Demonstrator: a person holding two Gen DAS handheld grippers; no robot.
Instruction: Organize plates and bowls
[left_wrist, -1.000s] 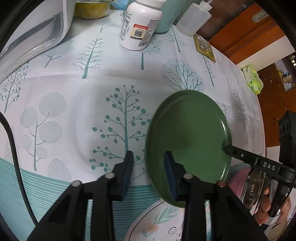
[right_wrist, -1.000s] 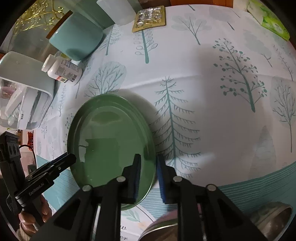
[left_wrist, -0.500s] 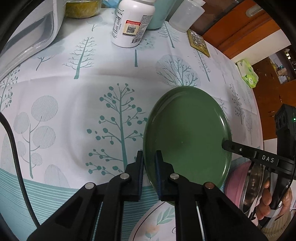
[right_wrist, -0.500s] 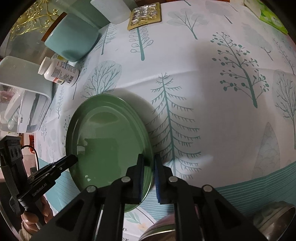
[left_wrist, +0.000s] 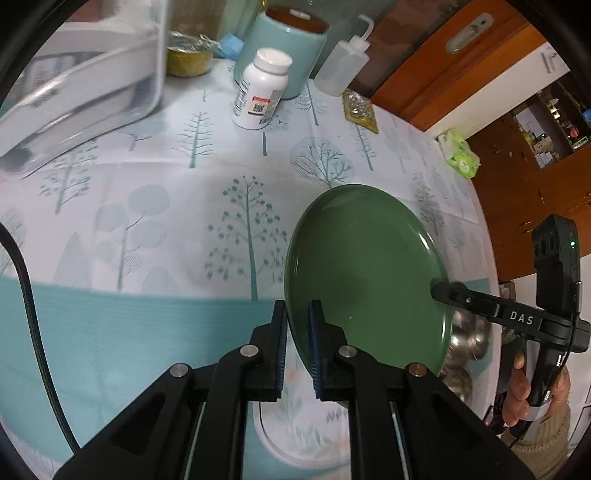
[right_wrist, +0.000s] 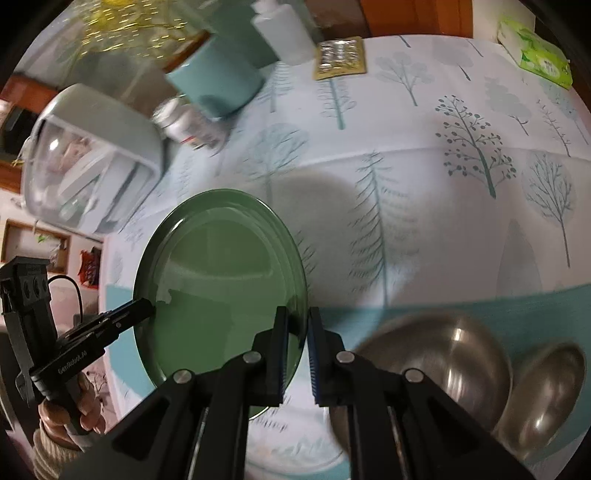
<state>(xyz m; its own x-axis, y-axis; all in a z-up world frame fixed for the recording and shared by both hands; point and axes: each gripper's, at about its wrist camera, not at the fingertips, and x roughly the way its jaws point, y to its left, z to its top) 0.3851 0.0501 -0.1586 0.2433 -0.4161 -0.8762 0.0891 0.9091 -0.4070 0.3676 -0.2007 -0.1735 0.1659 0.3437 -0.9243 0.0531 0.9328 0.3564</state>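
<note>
Covering the worktop, a white tablecloth printed with teal trees (left_wrist: 155, 206) carries everything else. Above it, clear of the cloth, hangs a round dark-green glazed plate (left_wrist: 365, 273), gripped at opposite rims. Left tongs (left_wrist: 297, 343) are pinched narrow on the plate's left edge; right tongs (right_wrist: 295, 343) are pinched narrow on its right edge. Beside the plate's right edge sit two steel bowls (right_wrist: 436, 354), blurred. Beyond the plate's far rim stand a pale-teal cylindrical canister (left_wrist: 284, 55), a white pill bottle (left_wrist: 260, 90) and a clear squeeze bottle (left_wrist: 340, 66).
</note>
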